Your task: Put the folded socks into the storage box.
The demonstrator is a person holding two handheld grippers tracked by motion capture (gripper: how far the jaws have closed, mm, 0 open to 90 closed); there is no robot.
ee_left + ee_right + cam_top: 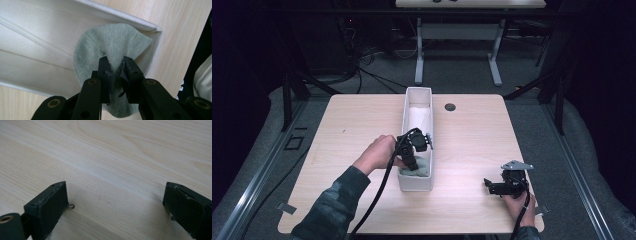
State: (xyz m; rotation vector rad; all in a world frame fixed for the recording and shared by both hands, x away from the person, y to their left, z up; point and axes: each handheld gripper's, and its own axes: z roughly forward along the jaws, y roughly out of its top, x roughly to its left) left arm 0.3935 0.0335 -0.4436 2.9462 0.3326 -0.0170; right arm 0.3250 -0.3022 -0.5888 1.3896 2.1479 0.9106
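Left gripper (116, 67): its two black jaws were pressed together on a fold of the grey-green cloth (110, 45), seen at lower centre of the left gripper view; in the high view it sat at the middle of the frame, pointing down into the near end of the box.
Cloth: a soft knitted piece, bunched up where the jaws pinched it, lying inside the near end of the white box (417, 182), against the end wall.
White box: long and narrow, open-topped, running from the frame's centre toward the top in the high view, on the pale wooden table (472, 135).
Right gripper (115, 202): jaws spread wide, nothing between them, resting low over bare tabletop; at lower right of the high view, well apart from the box.
Writing: no readable label or brand on the box, cloth or grippers.
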